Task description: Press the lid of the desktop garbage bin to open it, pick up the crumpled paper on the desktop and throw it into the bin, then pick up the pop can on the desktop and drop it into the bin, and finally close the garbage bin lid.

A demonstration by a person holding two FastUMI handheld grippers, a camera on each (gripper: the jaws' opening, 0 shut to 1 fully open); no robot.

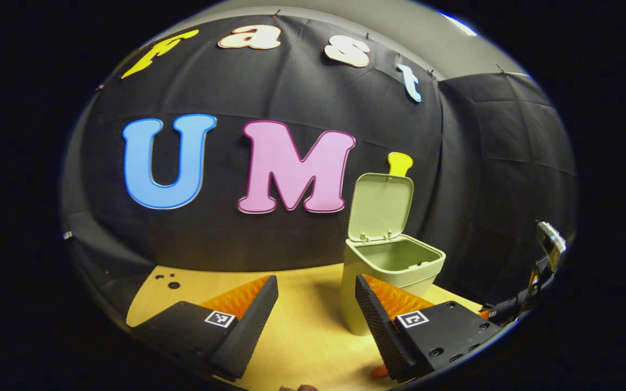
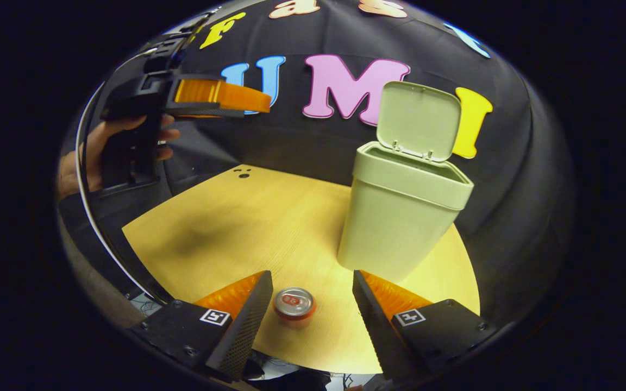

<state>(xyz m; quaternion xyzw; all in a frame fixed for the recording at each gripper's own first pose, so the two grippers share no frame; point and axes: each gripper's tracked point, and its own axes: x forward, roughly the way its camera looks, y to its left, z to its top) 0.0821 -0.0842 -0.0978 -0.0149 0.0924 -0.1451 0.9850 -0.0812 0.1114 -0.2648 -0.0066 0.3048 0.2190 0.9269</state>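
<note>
The pale green garbage bin (image 1: 386, 271) (image 2: 402, 217) stands on the wooden table with its lid (image 1: 381, 206) (image 2: 419, 119) tipped up and open. My left gripper (image 1: 315, 304) is open and holds nothing; it hovers to the left of the bin, a little in front of it. In the right gripper view a hand holds that left gripper (image 2: 220, 98) high above the table's left side. A red pop can (image 2: 294, 303) stands upright near the table's front edge. It sits between the spread fingers of my right gripper (image 2: 310, 296), which is open and apart from it.
The wooden table (image 2: 226, 228) ends at a rounded front edge just behind the can. Small dark holes (image 2: 243, 174) (image 1: 171, 281) mark its far left corner. The black cloth wall rises right behind the bin. A cabled device (image 1: 549, 244) shows at the far right.
</note>
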